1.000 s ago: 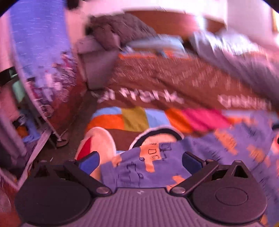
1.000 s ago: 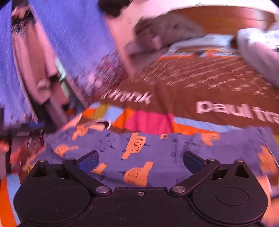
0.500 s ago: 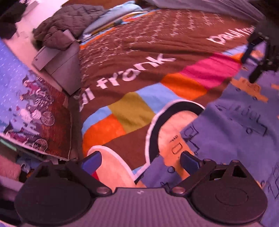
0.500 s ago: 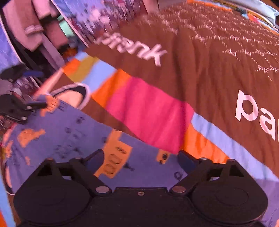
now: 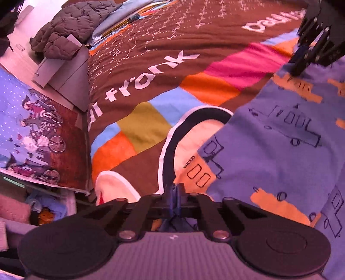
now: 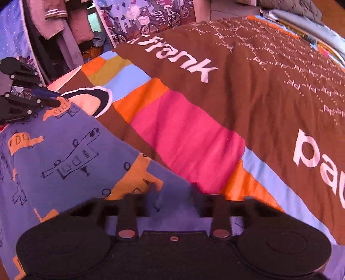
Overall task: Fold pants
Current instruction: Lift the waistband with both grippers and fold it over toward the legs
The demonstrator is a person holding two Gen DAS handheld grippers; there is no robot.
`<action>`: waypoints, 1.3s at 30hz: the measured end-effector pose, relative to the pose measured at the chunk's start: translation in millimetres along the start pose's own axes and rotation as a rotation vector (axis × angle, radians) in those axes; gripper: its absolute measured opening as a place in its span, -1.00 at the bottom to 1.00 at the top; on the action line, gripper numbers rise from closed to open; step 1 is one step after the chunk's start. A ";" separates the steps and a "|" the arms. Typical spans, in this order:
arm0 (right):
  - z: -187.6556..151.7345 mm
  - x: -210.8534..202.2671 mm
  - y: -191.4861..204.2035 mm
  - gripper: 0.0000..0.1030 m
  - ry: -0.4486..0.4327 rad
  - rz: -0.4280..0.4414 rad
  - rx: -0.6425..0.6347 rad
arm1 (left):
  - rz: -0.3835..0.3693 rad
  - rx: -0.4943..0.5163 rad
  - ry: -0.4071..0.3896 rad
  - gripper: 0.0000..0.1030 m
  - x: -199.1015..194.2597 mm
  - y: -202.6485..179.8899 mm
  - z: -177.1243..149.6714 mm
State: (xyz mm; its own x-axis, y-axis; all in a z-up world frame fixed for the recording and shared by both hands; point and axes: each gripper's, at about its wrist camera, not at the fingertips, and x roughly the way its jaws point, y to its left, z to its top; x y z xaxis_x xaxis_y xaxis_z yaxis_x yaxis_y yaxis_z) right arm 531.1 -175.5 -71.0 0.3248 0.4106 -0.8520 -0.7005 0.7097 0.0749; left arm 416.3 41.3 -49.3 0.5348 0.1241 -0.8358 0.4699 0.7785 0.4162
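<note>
Blue pants (image 5: 280, 150) printed with orange vehicles lie flat on a brown patchwork bedspread (image 5: 151, 53). My left gripper (image 5: 175, 189) is shut, its blue pads pinched on the pants' near corner. The right wrist view shows that same left gripper (image 6: 54, 102) gripping the corner at the far left of the pants (image 6: 64, 150). My right gripper (image 6: 174, 191) is closing, its fingers blurred and still apart, with the pants' edge between them. From the left wrist view, the right gripper (image 5: 298, 69) sits tip-down on the pants' far edge.
A grey quilted jacket (image 5: 64, 32) lies on a grey box (image 5: 66, 73) beside the bed. A bicycle-print cloth (image 5: 32, 133) hangs at the bed's left side. Hanging clothes (image 6: 54, 17) and folded bedding (image 6: 312, 28) border the bedspread (image 6: 248, 86).
Both grippers have tipped down onto the pants' edge. The left jaws went from wide open to shut on the corner. The right jaws have narrowed around the fabric.
</note>
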 end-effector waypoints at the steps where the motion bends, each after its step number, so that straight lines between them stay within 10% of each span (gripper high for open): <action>1: 0.1 -1.6 3.0 -0.93 0.005 -0.006 -0.025 | 0.013 -0.004 -0.001 -0.99 -2.9 -0.1 1.0; 11: 25.9 -40.0 10.7 -0.98 -0.160 -0.172 -0.079 | 0.185 -0.172 -0.126 -0.99 -31.6 36.9 20.4; 18: 49.7 6.1 25.5 -0.99 -0.173 -0.333 -0.074 | 0.218 -0.233 -0.029 -0.99 6.9 40.2 24.4; 26: 35.7 -47.0 43.4 -0.99 -0.270 -0.380 -0.066 | 0.257 -0.227 -0.186 -0.99 -62.4 34.7 14.8; 39: -94.6 -182.8 167.3 -0.99 -0.509 -0.413 -0.096 | 0.252 -0.096 -0.313 -0.99 -163.2 -42.0 -76.2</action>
State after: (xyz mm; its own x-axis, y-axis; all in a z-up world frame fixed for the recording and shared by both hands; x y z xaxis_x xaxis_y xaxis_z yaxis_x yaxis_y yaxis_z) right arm 294.4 -186.0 48.2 0.8224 0.3514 -0.4474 -0.4995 0.8225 -0.2720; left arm 255.8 35.3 42.2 0.8194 0.1368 -0.5567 0.2368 0.8035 0.5461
